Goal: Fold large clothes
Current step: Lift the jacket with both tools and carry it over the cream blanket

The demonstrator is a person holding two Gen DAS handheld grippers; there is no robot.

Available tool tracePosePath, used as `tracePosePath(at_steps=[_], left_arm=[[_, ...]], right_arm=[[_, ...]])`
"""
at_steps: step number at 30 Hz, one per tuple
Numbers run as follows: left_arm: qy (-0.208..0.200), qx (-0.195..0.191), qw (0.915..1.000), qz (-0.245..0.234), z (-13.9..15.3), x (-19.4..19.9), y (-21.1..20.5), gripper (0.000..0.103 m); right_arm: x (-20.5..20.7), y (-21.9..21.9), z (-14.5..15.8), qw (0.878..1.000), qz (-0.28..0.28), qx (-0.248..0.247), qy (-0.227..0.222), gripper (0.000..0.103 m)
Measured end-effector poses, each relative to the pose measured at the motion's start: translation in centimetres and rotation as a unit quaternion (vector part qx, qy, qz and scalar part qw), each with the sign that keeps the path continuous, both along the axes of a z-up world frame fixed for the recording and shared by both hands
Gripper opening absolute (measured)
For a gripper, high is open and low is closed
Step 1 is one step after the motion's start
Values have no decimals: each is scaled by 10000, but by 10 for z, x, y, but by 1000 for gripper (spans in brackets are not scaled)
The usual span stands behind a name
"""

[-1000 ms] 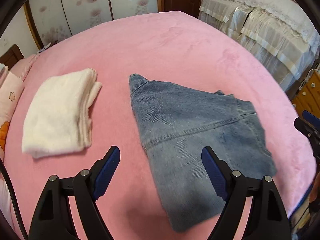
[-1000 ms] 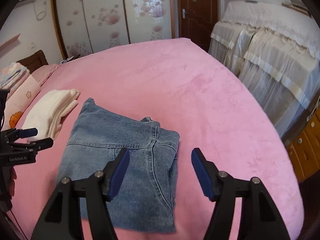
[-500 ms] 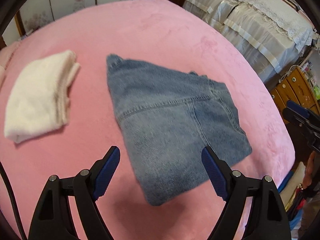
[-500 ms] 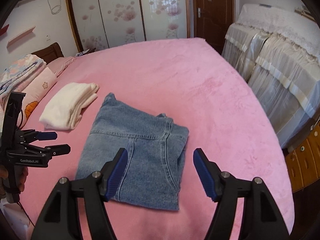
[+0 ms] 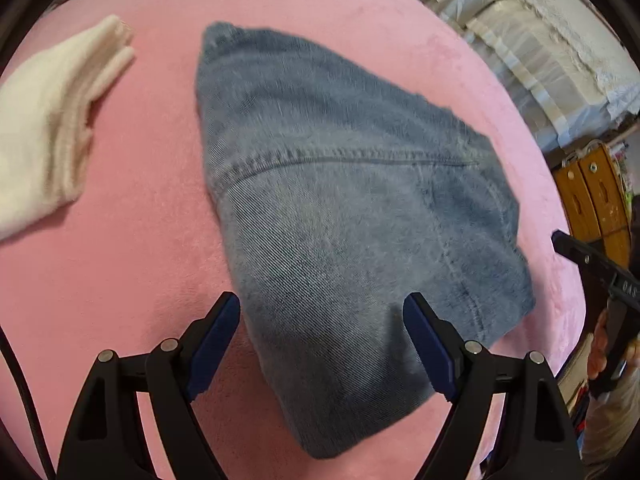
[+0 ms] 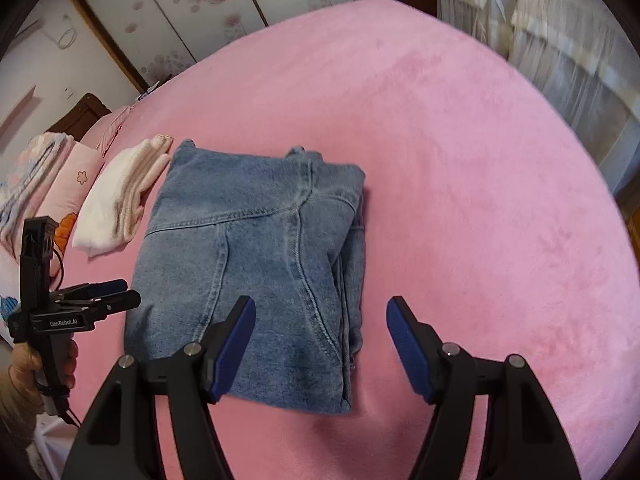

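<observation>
Jeans [image 6: 256,264], folded into a thick blue denim rectangle, lie flat on the pink blanket [image 6: 460,168] that covers the bed, near its close edge. Nearest the right wrist camera, the right gripper [image 6: 320,344] hovers above the near end of the denim with its blue-padded fingers [image 6: 234,344] spread wide and nothing between them; one pad hangs over the cloth, the other over bare blanket just beside the stacked fold edges. In the left wrist view the left gripper [image 5: 322,344] likewise hangs above the near corner of the jeans [image 5: 344,216], its jaws wide apart and holding nothing. Seen from the right wrist camera, the left gripper [image 6: 116,292] sits off the left side of the denim, held by a hand [image 6: 28,364] at the frame edge. From the left wrist view, part of the right gripper [image 5: 592,272] shows at the right edge, past the bed.

Beyond the jeans, a folded cream towel [image 6: 120,196] rests on the blanket just beside the denim's far left corner. Further left are pink patterned pillows [image 6: 48,176]. Farthest back stand sliding wardrobe doors with a flower print [image 6: 208,12], and a second bed with a pale frilled cover [image 6: 560,40].
</observation>
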State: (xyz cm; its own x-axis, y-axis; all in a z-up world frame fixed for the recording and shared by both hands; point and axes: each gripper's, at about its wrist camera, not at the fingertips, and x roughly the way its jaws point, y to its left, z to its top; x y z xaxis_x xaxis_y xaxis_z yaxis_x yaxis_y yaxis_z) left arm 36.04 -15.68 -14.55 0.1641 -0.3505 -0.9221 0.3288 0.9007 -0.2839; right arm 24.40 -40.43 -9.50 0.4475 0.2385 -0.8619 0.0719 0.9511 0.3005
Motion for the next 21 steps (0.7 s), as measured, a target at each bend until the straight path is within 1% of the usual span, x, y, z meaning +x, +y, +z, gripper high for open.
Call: tracePosePath(at_steps=[5,10,16,19,21], left_arm=[[196,-291,9993,113,-16,6,4,84],[389,-616,9972,169,-32,17,10,87],[655,-1062,9919,218,-55,31,13,91],[778,-1349,9876,201,-67,36,13,92],[796,-1468,9858,198,-72,38,11,94]], right_arm=[[10,-13,-29,9975,-54,659,250,68],[19,-21,-53,9914,-36,1241,423,68],[33,-26,-77,9847,-2,1635,596,68],[38,-26,-90,9768,90,2040,644,68],[41,-24,-95,9727,182,2238,578,68]])
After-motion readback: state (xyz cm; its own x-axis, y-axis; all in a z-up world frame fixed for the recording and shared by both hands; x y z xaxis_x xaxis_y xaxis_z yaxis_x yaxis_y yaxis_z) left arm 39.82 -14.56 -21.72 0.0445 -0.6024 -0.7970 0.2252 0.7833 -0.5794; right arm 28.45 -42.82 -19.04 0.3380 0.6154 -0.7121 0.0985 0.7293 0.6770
